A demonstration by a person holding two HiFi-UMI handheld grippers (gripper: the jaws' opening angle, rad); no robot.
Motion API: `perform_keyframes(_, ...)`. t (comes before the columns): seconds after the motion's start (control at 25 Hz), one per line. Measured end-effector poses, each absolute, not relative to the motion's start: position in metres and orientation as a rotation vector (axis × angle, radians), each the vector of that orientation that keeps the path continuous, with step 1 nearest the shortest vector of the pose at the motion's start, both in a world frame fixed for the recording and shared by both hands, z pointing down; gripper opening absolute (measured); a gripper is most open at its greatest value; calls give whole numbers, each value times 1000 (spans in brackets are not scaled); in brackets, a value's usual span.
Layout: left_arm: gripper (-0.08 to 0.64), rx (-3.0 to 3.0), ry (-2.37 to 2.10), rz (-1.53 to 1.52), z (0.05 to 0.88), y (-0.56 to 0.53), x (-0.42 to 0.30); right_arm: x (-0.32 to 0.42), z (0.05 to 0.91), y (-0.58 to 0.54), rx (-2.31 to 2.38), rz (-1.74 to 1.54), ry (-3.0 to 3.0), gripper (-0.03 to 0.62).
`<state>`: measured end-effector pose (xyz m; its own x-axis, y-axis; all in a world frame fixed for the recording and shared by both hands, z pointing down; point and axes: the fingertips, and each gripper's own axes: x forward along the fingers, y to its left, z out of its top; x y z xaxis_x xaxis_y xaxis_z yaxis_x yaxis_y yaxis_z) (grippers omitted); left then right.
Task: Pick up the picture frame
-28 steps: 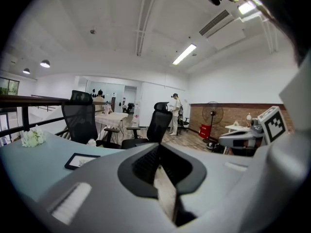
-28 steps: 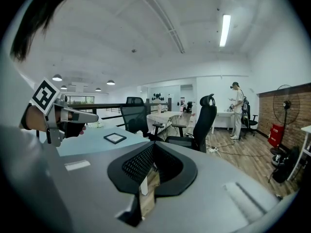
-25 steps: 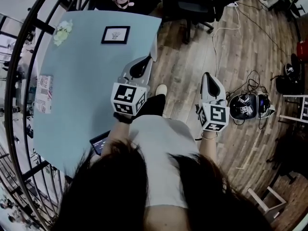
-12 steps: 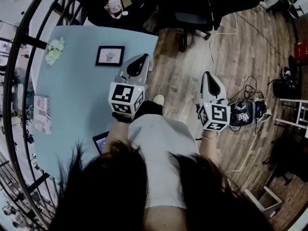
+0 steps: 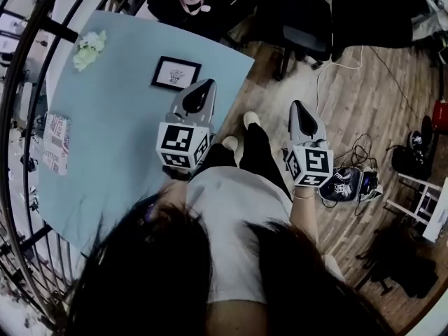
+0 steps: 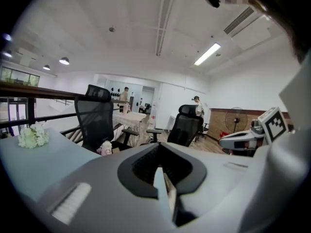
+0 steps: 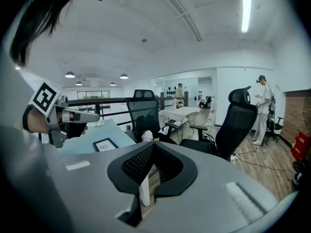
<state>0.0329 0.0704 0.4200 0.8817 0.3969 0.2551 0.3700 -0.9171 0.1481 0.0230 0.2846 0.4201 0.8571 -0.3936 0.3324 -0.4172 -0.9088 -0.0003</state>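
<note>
Lying on table (image 5: 105, 138), picture frame (image 5: 176, 73) just beyond left gripper (image 5: 204, 85), jaws shut

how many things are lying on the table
3: white flowers at the far left corner, the picture frame near the far edge, a patterned box at the left edge. The person's head may hide more.

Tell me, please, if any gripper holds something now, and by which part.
Nothing is held. The left gripper and the right gripper both have their jaws together with nothing between them. The picture frame lies on the table, untouched.
</note>
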Motion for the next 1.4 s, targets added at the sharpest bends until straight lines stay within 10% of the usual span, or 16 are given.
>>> perform_keyframes(0.72, 58, 2883, -498, 377, 422, -77, 52, 198, 423, 72, 2425, 433, -1677, 2)
perform_keyframes(1.4, 58, 2619, -1156, 312, 426, -110, -8, 190, 425, -51, 1927, 373, -2210, 2)
